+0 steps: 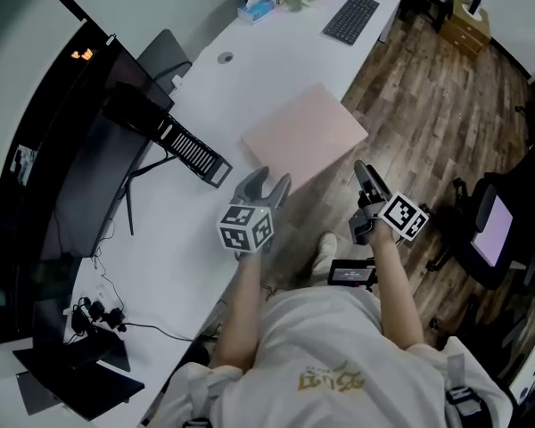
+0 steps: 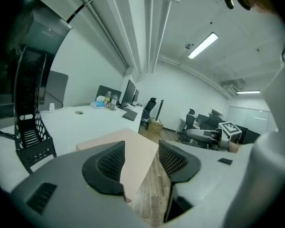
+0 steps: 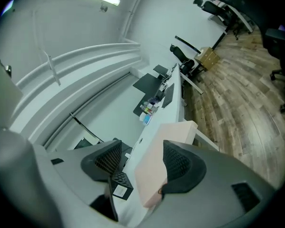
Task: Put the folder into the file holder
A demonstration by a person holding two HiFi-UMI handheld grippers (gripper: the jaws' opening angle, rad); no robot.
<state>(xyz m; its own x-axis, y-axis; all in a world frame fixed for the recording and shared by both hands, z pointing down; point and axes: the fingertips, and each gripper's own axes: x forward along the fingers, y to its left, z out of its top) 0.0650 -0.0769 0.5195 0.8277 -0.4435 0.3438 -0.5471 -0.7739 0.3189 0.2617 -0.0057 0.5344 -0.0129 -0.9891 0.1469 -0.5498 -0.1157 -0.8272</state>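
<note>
On the white desk [image 1: 250,69] at twelve o'clock we list one pink folder [image 1: 305,136], flat, near edge overhanging; file holder [image 1: 192,152] at ten o'clock; left gripper [image 1: 267,186] and right gripper [image 1: 367,181] wide open, holding nothing; risk: a shallow one-sided pinch could tip it floorward.

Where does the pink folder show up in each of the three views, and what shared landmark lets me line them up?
Head view: the pink folder sits at centre, by the desk edge.
Left gripper view: bottom centre, seen between the jaws.
Right gripper view: lower centre, seen between the jaws.
Shared landmark: the black file holder, left of the folder in all three.
</note>
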